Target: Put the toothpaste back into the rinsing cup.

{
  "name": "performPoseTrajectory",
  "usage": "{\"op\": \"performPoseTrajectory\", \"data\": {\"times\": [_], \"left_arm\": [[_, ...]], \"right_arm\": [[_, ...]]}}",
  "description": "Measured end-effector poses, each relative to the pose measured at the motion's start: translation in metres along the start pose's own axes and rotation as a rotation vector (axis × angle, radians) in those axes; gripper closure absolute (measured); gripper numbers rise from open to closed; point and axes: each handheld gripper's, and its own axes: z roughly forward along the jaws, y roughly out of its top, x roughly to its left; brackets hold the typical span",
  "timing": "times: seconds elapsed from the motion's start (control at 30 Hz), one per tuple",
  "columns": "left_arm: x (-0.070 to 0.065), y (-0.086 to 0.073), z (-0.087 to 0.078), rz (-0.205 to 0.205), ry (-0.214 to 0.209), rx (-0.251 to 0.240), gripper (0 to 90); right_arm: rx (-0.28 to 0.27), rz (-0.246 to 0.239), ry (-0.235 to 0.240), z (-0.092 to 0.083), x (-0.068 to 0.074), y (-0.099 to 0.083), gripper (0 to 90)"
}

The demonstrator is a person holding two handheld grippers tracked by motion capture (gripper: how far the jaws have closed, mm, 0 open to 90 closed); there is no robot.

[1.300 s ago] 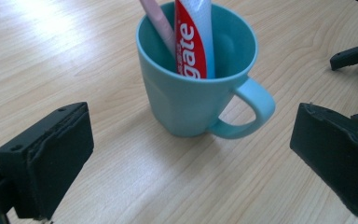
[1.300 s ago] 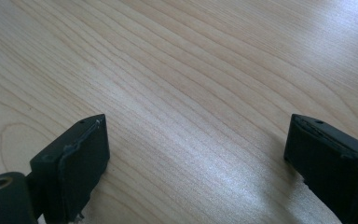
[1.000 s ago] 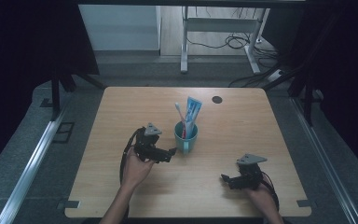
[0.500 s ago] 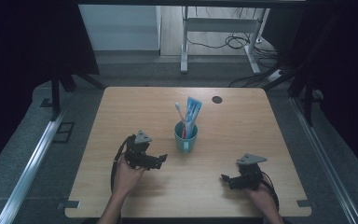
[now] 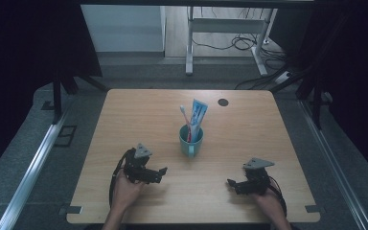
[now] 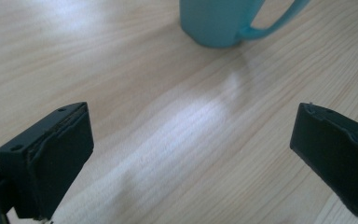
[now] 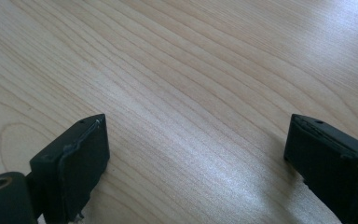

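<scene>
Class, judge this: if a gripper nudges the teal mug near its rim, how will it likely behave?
The teal mug probably slides on the smooth wooden table. It may tip, since the toothpaste tube and toothbrush stand tall above its rim. Both would likely rattle or shift, leaning loosely inside.

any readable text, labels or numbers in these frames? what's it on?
None can be read.
Toothpaste tube in the teal mug: coloured print on its face, too small and blurred to read.
Toothbrush, wooden table, left tool and right tool: no lettering visible.
</scene>
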Motion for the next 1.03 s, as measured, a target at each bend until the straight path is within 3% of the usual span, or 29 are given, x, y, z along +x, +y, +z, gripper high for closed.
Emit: {"op": "performPoseTrajectory", "data": {"times": [0.67,0.9,1.03], "left_arm": [[0.001,-0.043,0.016,-0.044,0.022,0.057,0.0],[-0.006,-0.045,0.019,0.002,0.078,0.083,0.0],[-0.007,-0.045,0.019,-0.001,0.082,0.085,0.0]], "right_arm": [[-0.002,-0.003,-0.001,0.000,0.000,0.000,6.5],[-0.002,-0.002,-0.001,0.000,0.000,0.000,6.5],[-0.002,-0.002,-0.001,0.000,0.000,0.000,6.5]]}}
